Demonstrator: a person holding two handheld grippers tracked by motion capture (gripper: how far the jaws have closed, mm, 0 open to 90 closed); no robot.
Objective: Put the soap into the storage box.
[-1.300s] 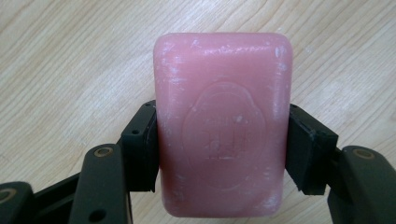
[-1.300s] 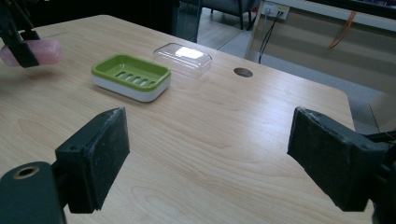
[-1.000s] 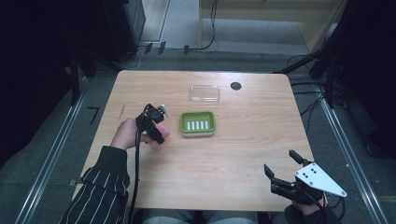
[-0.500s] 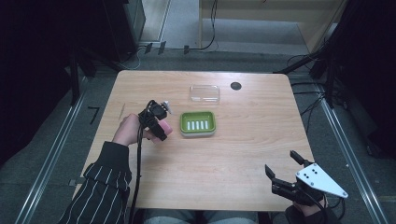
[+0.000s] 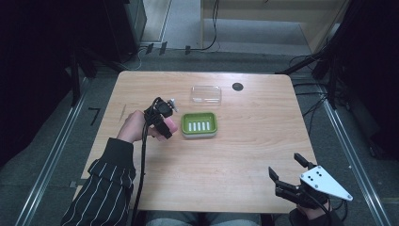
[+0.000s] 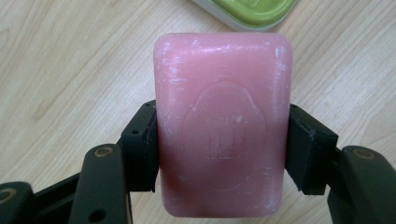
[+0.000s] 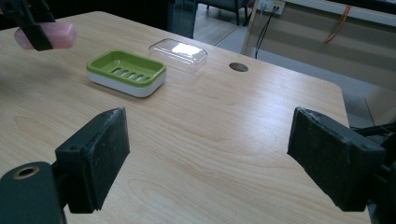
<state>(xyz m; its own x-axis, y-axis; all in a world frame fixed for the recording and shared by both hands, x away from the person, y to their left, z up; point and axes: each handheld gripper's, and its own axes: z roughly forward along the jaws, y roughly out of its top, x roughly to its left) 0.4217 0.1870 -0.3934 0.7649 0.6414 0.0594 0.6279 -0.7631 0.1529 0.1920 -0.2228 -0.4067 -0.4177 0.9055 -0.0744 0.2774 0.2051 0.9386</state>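
A pink soap bar (image 6: 224,126) with an embossed stamp sits between the pads of my left gripper (image 6: 222,144), which is shut on its two long sides. In the high view the left gripper (image 5: 162,123) hovers just left of a green soap dish (image 5: 199,124) with a slotted floor. The dish is empty. From the right gripper view the soap (image 7: 46,33) hangs above the table, left of the dish (image 7: 126,71). My right gripper (image 5: 294,174) stands open near the table's front right corner, nothing between its pads (image 7: 98,158).
A clear plastic lid (image 5: 206,94) lies just behind the dish. A round cable hole (image 5: 237,86) is at the back of the wooden table (image 5: 244,150). Dark stands and cables surround the table on the floor.
The left gripper with the soap has edged slightly right, towards the dish. The right gripper has stayed where it was.
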